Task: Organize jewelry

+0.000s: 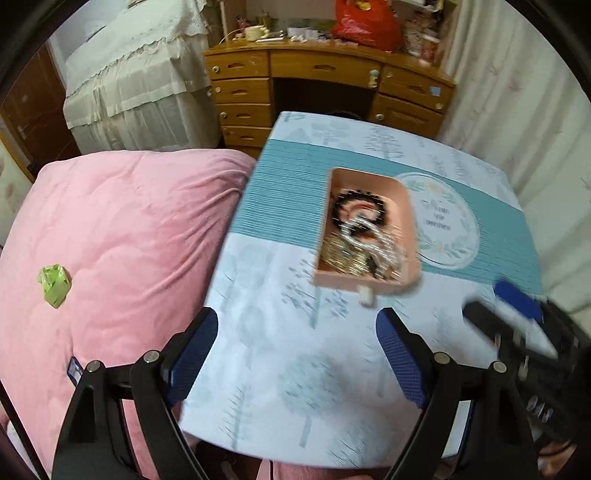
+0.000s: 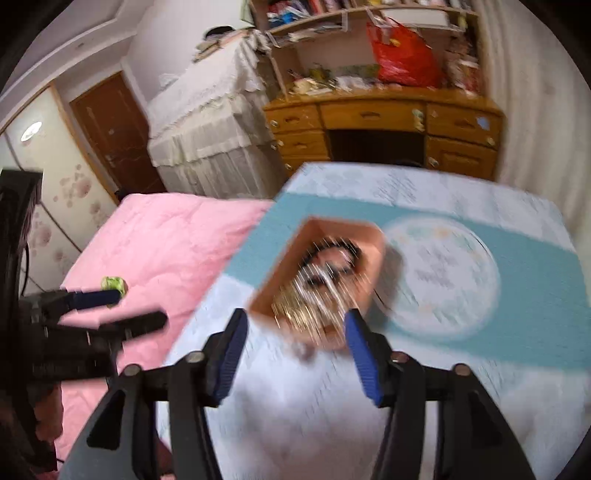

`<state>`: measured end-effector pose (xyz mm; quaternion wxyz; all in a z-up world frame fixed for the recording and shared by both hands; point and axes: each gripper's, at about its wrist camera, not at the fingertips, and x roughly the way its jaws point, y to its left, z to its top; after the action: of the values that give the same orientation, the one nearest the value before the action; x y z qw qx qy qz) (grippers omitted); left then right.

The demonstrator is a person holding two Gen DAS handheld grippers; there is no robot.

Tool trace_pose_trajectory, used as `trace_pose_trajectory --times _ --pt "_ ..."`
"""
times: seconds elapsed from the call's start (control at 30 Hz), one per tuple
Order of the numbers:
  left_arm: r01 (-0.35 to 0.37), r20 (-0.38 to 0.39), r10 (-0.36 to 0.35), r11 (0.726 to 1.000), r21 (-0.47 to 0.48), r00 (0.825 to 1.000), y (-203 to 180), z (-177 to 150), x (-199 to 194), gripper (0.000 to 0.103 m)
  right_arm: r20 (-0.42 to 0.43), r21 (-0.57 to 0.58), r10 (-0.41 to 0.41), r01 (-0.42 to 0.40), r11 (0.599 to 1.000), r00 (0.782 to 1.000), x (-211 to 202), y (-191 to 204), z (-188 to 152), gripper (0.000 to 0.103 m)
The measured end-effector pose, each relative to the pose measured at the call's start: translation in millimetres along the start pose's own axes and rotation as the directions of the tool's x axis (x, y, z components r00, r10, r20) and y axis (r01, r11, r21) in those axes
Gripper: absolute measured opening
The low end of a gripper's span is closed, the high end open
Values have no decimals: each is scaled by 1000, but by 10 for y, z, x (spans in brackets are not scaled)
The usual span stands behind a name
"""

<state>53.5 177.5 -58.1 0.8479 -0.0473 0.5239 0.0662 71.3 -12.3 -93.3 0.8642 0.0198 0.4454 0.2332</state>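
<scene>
A pink open box [image 1: 410, 221] lies on a table with a blue and white cloth [image 1: 280, 354]. It holds a tangle of jewelry: a black bead bracelet [image 1: 356, 208], a silver chain [image 1: 373, 245] and gold pieces [image 1: 341, 256]. My left gripper [image 1: 297, 328] is open and empty, hovering in front of the box. My right gripper [image 2: 293, 325] is open and empty just before the box's near edge [image 2: 266, 295]; that view is blurred. The right gripper also shows in the left wrist view [image 1: 509, 306], and the left gripper in the right wrist view [image 2: 129, 306].
A pink quilt [image 1: 110, 236] lies left of the table with a green wrapper [image 1: 54, 280] on it. A wooden desk with drawers [image 1: 325, 88] stands behind, cluttered, with a red bag [image 1: 364, 22]. White curtains [image 1: 517, 110] hang at the right.
</scene>
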Motion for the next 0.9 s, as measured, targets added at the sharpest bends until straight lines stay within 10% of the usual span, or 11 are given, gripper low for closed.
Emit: trace_pose_trajectory --times 0.37,0.9 --pt "60 63 -75 976 209 995 -1130 -608 -692 89 -184 297 -119 170 939 976 -1091 -716 -1129 92" --pt "99 78 -133 934 343 988 -1859 -503 -1052 90 -46 356 -224 225 907 974 -1968 -702 -919 92"
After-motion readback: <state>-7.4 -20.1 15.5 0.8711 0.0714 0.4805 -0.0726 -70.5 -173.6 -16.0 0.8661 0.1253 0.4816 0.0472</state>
